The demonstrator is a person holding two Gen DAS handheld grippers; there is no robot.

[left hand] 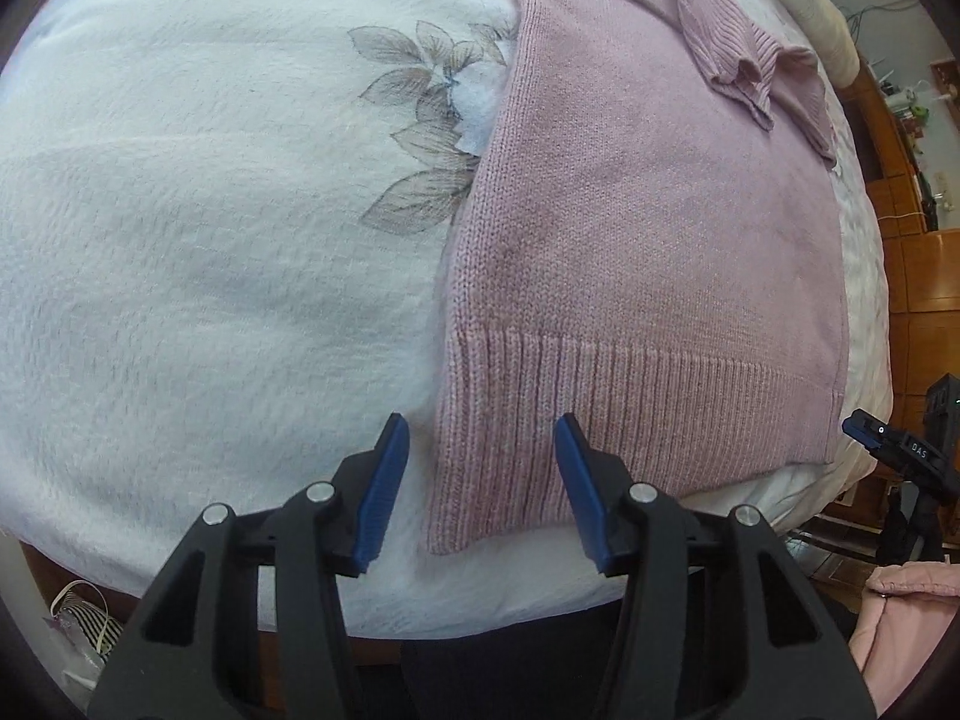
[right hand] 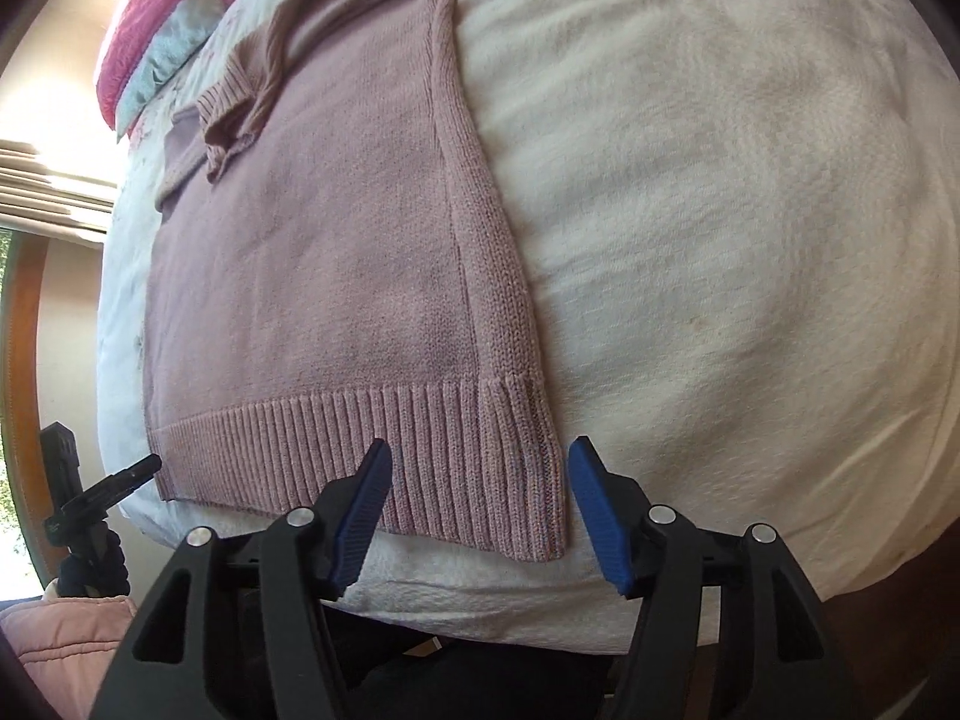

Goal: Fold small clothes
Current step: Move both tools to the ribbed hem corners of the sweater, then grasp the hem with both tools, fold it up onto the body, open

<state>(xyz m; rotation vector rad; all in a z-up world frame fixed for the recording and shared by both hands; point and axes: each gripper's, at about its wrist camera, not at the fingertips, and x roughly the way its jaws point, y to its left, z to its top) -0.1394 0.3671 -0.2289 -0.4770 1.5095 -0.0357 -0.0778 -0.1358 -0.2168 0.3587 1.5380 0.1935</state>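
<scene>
While one pink sweater (left hand: 648, 228) is spread flat on the white blanket (left hand: 198, 252), two grippers are held wide apart, nothing gripped. The hem's corners are straddled at 12 o'clock by the left gripper (left hand: 482, 495) and the right gripper (right hand: 478, 507).

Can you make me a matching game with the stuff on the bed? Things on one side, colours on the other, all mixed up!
Things:
1. sweater
2. blanket
3. pads of the left gripper
4. folded cover by the window

Colours:
A. white
B. bright pink
C. dusty pink
D. blue

Pairs: 1-C, 2-A, 3-D, 4-B
</scene>
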